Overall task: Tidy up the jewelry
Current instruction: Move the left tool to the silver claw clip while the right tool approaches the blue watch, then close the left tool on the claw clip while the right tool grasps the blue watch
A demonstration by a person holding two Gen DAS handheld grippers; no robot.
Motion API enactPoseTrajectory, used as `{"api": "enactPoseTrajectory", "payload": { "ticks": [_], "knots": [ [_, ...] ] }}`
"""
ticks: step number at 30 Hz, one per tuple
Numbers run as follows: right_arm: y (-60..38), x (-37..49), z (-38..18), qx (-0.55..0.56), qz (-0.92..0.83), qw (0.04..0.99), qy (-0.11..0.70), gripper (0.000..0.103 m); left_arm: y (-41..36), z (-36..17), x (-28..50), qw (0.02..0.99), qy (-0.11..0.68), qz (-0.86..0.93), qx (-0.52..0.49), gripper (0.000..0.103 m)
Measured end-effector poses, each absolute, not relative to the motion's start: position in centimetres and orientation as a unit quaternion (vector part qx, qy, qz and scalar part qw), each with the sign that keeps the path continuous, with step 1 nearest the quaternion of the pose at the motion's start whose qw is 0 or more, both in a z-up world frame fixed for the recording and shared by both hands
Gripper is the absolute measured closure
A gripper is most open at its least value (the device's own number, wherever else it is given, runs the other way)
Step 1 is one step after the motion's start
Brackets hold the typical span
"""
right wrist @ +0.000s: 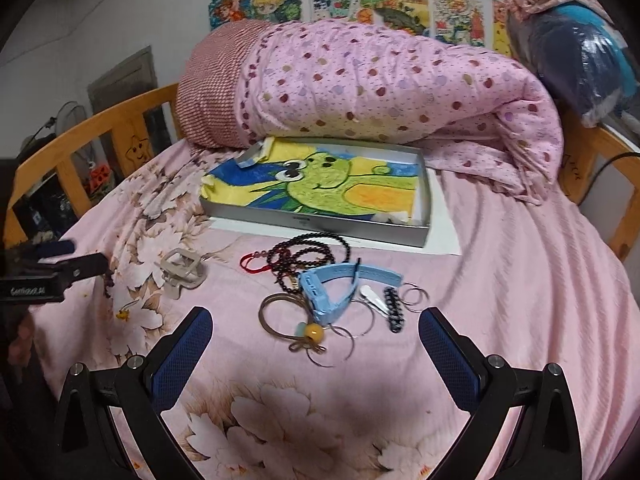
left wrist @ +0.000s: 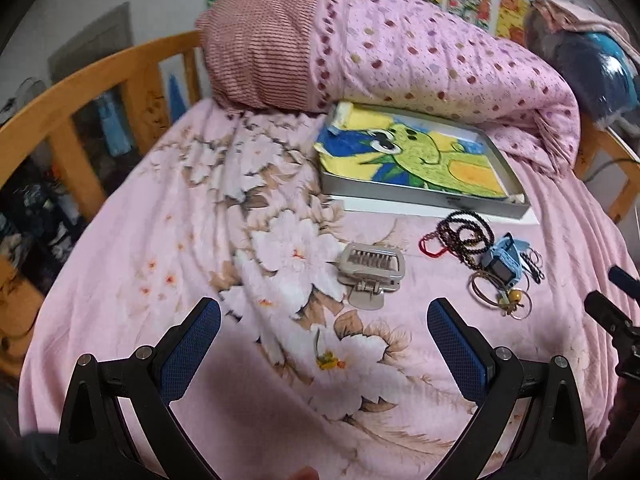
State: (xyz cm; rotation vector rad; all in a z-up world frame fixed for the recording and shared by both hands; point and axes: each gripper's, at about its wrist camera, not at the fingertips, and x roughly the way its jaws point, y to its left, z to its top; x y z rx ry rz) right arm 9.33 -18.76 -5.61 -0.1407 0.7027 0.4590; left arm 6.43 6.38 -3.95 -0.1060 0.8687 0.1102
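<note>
Jewelry pile (right wrist: pixel 320 296) on the pink bed (right wrist: pixel 520 280), in the middle of the right wrist frame, just ahead of the right tool (right wrist: pixel 316 332), spread wide and empty. Blue watch strap (right wrist: pixel 340 276) with long axis running left to right. In the left wrist frame, same pile at the right, off to the side of the left tool (left wrist: pixel 324 320), also spread. Probably nearer for the right tool. Gray hair claw (left wrist: pixel 370 272) straight ahead of the left one, below the tray (left wrist: pixel 432 200).

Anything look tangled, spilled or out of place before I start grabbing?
Yes: the dark beaded necklace, light blue watch and thin metal hoops lie overlapped in one heap on the pink bedsheet, outside the grey tray.
</note>
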Motion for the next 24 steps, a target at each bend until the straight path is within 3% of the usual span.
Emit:
{"api": "enactPoseTrajectory", "payload": {
  "ticks": [6,16,21,24],
  "knots": [
    [-19.0,10.9,-7.5,-0.049,0.247,0.895,0.369,0.0,5.9,-5.0,9.7,0.91,0.415,-0.03,-0.004,0.002],
    [-18.2,14.7,-9.5,-0.012,0.27,0.881,0.388,0.001,6.0,-9.1,13.0,0.897,0.438,-0.062,-0.019,0.003],
    [-17.6,16.9,-10.8,-0.004,0.274,0.871,0.408,0.029,6.6,-10.2,13.8,0.89,0.45,-0.061,-0.039,0.01],
    [-17.1,18.0,-11.8,-0.012,0.268,0.866,0.423,0.041,6.5,-10.6,14.0,0.888,0.452,-0.071,-0.04,0.027]
  ]
}}
